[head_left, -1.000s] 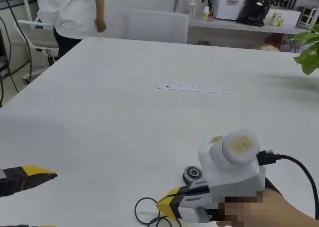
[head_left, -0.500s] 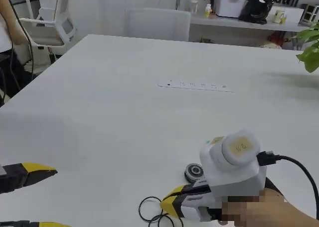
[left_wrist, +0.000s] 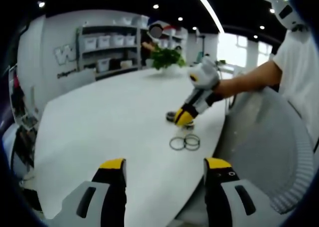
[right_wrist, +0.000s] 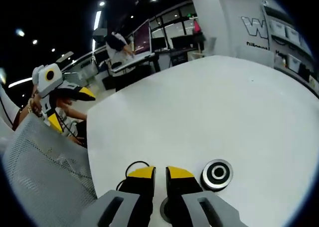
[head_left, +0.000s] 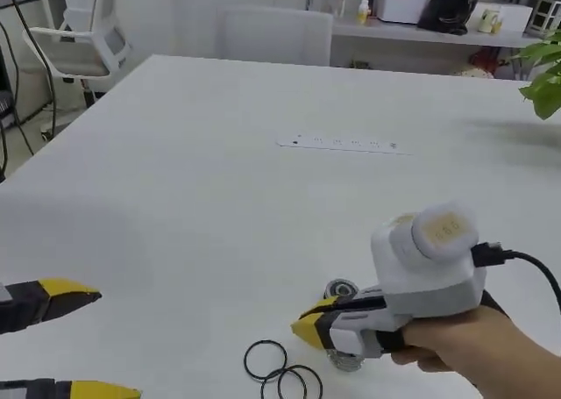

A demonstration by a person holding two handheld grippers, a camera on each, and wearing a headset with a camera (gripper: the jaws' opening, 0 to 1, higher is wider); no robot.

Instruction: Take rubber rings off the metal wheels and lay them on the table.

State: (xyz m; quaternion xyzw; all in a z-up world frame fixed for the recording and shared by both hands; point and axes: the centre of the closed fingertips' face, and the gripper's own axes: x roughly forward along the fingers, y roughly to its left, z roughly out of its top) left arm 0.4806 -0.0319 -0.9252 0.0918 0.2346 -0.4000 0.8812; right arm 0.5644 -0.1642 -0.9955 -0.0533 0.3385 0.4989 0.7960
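Two black rubber rings [head_left: 266,359] and a third [head_left: 301,384] lie overlapping on the white table [head_left: 219,153] near its front edge; the left gripper view shows them as rings [left_wrist: 184,142]. My right gripper [head_left: 304,325] hovers just right of them, jaws together with nothing seen between. One metal wheel [head_left: 340,289] sits behind it, another wheel [head_left: 347,360] lies under it. In the right gripper view a wheel [right_wrist: 218,173] lies right of the right gripper [right_wrist: 160,173]. My left gripper [head_left: 118,343] stands open at the left, well apart from the rings.
A white power strip [head_left: 344,143] lies mid-table. A white chair [head_left: 276,35] stands at the far edge, a plant [head_left: 545,83] at the right, and a shelf with boxes behind. A grey mesh chair back [left_wrist: 269,147] sits close to the front edge.
My right gripper has risen and drawn a little to the right, uncovering the rings and the wheel under it. The left gripper holds still. The person at the back left has gone from view.
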